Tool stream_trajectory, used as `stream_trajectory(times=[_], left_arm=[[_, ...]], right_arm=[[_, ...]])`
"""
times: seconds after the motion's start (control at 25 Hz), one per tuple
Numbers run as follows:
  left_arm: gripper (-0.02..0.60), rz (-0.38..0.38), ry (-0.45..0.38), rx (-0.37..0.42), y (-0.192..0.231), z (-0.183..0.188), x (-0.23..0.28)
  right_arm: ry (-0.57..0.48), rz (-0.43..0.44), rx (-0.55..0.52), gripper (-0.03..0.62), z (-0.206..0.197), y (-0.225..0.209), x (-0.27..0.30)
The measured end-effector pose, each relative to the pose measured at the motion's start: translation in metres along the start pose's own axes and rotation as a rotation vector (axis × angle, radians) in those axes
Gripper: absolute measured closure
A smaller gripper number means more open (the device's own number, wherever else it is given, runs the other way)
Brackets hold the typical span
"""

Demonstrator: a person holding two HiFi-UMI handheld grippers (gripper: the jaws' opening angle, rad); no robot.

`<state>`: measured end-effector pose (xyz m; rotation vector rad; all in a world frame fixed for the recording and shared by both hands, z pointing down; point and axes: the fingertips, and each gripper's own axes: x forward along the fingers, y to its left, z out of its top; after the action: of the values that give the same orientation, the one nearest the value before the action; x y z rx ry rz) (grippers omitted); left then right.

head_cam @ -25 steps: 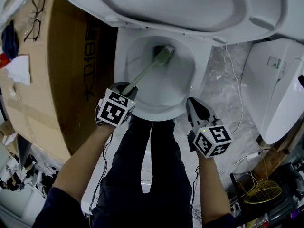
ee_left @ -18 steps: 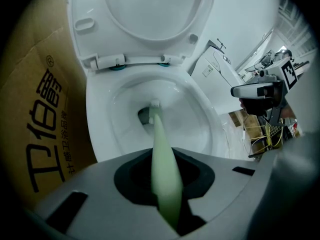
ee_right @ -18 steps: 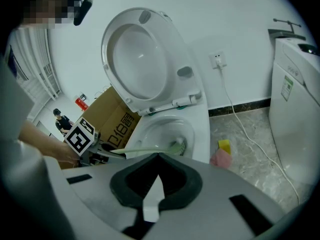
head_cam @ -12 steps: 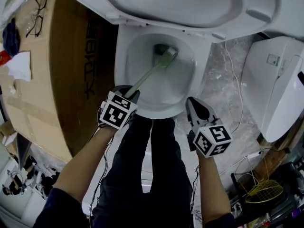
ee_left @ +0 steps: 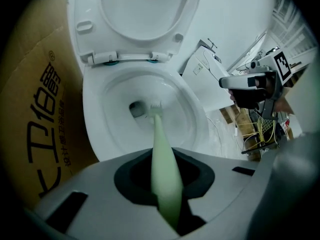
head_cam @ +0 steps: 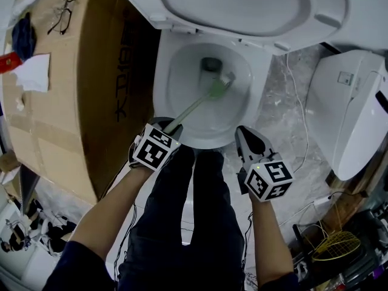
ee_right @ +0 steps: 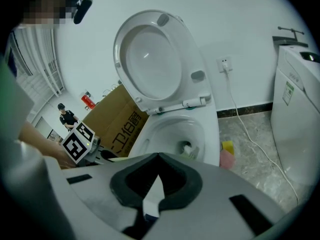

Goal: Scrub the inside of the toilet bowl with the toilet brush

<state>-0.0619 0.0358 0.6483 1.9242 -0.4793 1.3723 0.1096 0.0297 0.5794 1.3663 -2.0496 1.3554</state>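
Observation:
The white toilet bowl stands open under me, its drain at the back. A toilet brush with a pale green handle slants into it. The brush head rests on the bowl's inner wall, just right of and below the drain. My left gripper is shut on the handle's end at the bowl's near left rim. In the left gripper view the handle runs out between the jaws to the bristles. My right gripper hovers at the near right rim, shut and holding nothing.
The seat and lid are tilted up behind the bowl. A big cardboard box with glasses on top presses against the toilet's left side. A white appliance stands at the right, with a cable on the marble floor.
The brush head has slid from over the drain toward the right and near side of the bowl. My left gripper shifted slightly right with it. The right gripper has barely moved.

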Motion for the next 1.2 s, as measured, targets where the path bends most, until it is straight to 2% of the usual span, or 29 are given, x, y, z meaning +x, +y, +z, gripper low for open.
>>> stream_trajectory(times=[0.52, 1.2], left_arm=[[0.503, 0.027, -0.094, -0.041, 0.005, -0.012, -0.058], [0.503, 0.039, -0.303, -0.048, -0.014, 0.028, -0.178]], right_arm=[[-0.029, 0.012, -0.043, 0.591, 0.012, 0.042, -0.014], [-0.098, 0.010, -0.111, 0.591, 0.067, 0.098, -0.057]])
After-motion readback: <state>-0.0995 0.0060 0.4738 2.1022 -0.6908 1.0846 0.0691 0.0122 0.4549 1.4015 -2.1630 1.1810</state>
